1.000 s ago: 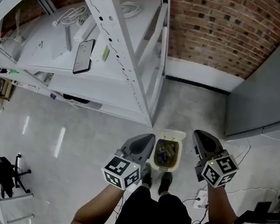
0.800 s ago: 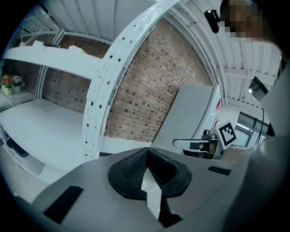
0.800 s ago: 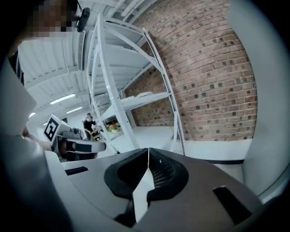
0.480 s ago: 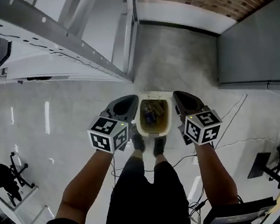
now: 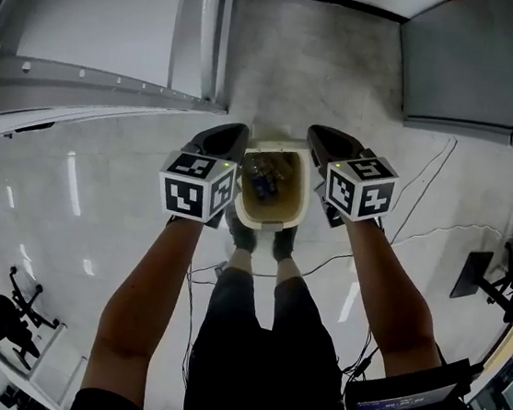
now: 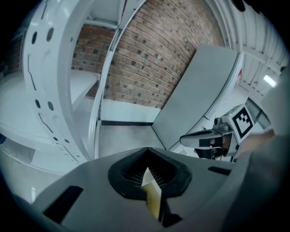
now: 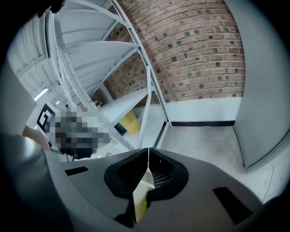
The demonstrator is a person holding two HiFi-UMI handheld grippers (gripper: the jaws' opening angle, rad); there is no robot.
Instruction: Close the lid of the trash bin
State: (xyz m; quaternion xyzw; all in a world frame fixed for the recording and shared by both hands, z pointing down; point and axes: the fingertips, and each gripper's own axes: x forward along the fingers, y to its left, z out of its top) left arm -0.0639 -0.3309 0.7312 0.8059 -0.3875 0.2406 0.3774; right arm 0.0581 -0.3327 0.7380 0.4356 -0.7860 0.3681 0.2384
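We hold both forearms stretched down and forward, roughly side by side, with the trash bin (image 5: 271, 221) between them. The left gripper (image 5: 228, 133) hangs just beside the bin's left wall and the right gripper (image 5: 323, 137) just beside its right wall. We cannot tell whether either touches it. Each claw has its jaws pressed together on nothing, the ribbed black pads meeting along a thin seam inside a smooth, matt grey shell.

The bin stands on the floor right in front of our shoes (image 5: 242, 239). It is a cream plastic tub, a rounded rectangle in outline, its top open so that we look down on mixed litter inside.

Beyond the bin to the left rises a white metal rack (image 5: 202, 44) with punched uprights and flat shelves. Beyond it to the right stands a plain grey cabinet (image 5: 483, 60). Behind the bin runs a rough red brick wall (image 6: 149, 59) above a white skirting. Thin cables (image 5: 424, 197) trail over the glossy pale floor (image 5: 78, 224) to the bin's right.
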